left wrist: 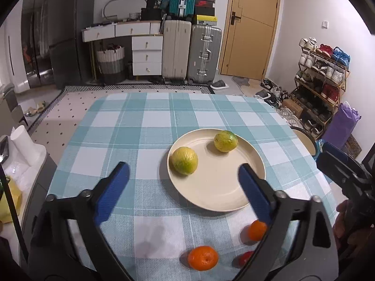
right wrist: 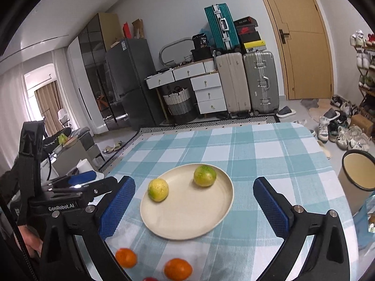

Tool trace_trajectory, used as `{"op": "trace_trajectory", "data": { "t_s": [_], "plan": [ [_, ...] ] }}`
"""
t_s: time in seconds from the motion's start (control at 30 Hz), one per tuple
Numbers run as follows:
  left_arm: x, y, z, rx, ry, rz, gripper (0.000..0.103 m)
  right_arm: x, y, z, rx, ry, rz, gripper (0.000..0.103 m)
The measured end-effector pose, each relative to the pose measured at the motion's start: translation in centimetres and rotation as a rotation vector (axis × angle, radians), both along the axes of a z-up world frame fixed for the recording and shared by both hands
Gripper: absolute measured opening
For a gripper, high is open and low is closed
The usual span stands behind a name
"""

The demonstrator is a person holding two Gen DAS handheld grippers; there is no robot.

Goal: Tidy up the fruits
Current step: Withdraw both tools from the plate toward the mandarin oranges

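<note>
A cream plate (left wrist: 218, 194) (right wrist: 187, 220) lies on the checked tablecloth and holds two yellow-green citrus fruits (left wrist: 185, 160) (left wrist: 225, 141), also in the right wrist view (right wrist: 158, 190) (right wrist: 204, 175). Two oranges (left wrist: 203, 257) (left wrist: 256, 230) lie on the cloth in front of the plate, also in the right wrist view (right wrist: 125, 257) (right wrist: 178, 269). A small red fruit (left wrist: 245, 258) lies by them, partly hidden. My left gripper (left wrist: 184, 175) is open and empty above the plate's near-left side. My right gripper (right wrist: 194, 192) is open and empty above the plate.
The table with the blue-white checked cloth (left wrist: 140, 121) has edges near on the left and right. A cream bin (right wrist: 358, 173) stands off the table's right edge. Suitcases, drawers and a shoe rack (left wrist: 321, 82) stand behind on the floor.
</note>
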State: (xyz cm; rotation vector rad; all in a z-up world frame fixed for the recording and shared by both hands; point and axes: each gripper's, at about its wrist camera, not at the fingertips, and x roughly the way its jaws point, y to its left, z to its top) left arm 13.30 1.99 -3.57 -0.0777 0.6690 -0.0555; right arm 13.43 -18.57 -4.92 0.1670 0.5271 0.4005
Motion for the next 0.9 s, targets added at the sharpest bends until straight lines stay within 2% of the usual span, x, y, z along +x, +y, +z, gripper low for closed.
{"op": "trace_trajectory", "data": {
  "t_s": [0.13,0.43,0.73,0.9],
  "plan": [
    [-2.0,0.0,-0.3,-0.005,-0.030,0.005,0.102,-1.6,-0.1,-0.6,0.007,-0.002,-0.004,0.103],
    [-5.4,0.8,-2.0,-0.033,-0.016,0.028,0.102,-5.5,0.5,-2.4,-0.023,-0.025,0.011,0.103],
    [-6.8,1.3,-5.7,-0.065,0.077,0.033,0.102,-8.1,0.4,-3.4,-0.030,-0.028,0.016,0.103],
    [-6.8,0.8,-7.3,-0.038,0.102,0.025,0.102,-8.7,0.5,-4.2,-0.028,0.001,0.019,0.103]
  ]
}}
